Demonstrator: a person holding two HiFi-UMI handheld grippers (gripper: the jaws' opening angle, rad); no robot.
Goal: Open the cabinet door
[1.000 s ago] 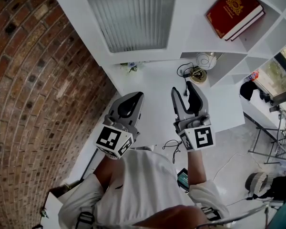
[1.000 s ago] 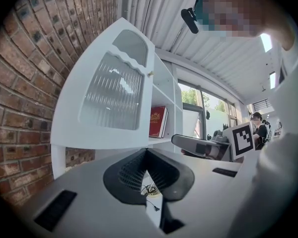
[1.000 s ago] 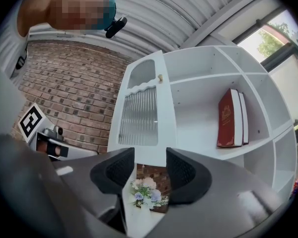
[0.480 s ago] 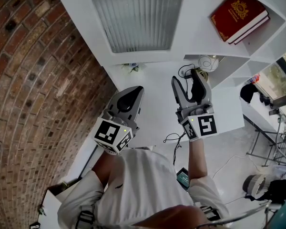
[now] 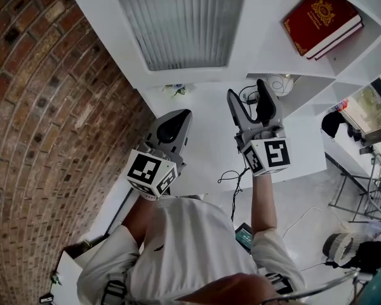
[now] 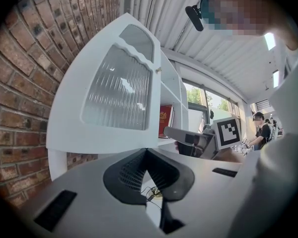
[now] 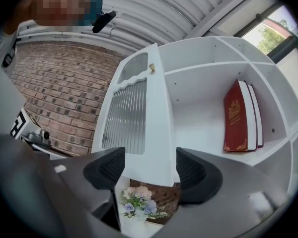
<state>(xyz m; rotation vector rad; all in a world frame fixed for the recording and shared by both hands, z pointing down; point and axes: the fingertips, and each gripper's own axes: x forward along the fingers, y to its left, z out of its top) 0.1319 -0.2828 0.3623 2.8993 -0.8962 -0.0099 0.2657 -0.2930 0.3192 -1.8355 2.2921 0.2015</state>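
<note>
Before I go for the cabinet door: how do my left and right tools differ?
The left tool has jaws together; the right tool has jaws apart, just opened, nothing held between them. The right tool sits nearer the shelves than the left tool. Both are empty.

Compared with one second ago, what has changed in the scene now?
The right tongs moved forward, toward the cabinet door, and their jaws have just been opening; nothing is held between them. The left tongs shifted slightly the same way, shut as before. The door stays open, and the red book stays on its shelf.
</note>
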